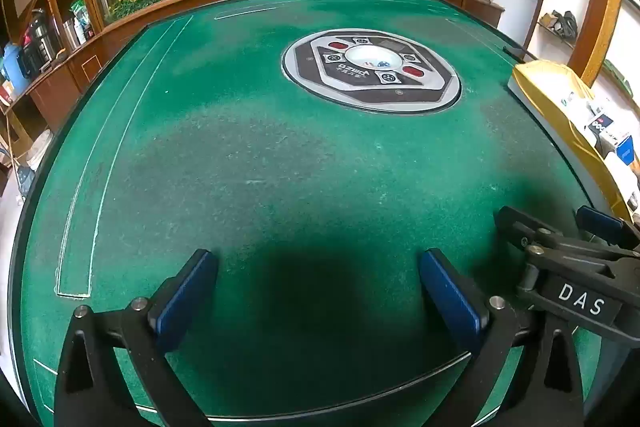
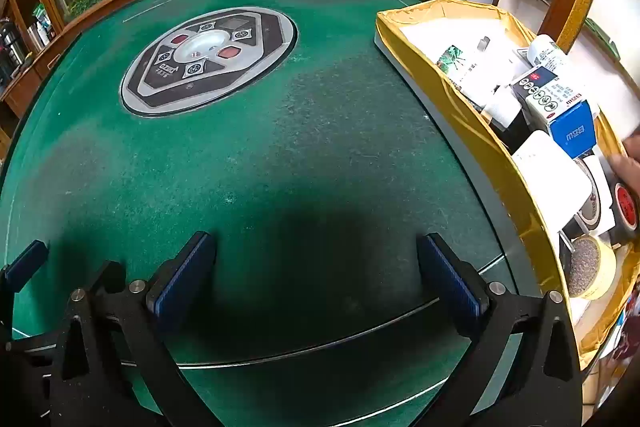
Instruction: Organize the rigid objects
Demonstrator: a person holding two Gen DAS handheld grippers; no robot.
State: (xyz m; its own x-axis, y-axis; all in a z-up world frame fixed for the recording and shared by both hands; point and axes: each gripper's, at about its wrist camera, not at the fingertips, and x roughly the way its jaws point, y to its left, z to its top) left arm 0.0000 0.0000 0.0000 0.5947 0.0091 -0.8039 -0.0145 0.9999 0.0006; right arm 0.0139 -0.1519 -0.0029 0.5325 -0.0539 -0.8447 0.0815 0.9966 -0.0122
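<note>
1. Off to my right, the box (image 2: pixel 472 131) with the gold lining sits at the tabletop (image 2: pixel 280 155) edge, crowded with the task's things: cartons (image 2: pixel 570 129), a bottle (image 2: pixel 546 57), tape rolls (image 2: pixel 592 267).
2. Nothing lies out on the green felt, so I judge the sorting either not begun or already packed away; I cannot tell which.
3. My right fingers (image 2: pixel 312 283) are spread wide, empty, above bare felt.
4. My left fingers (image 1: pixel 316 299) are spread just as wide, holding and touching nothing.
</note>
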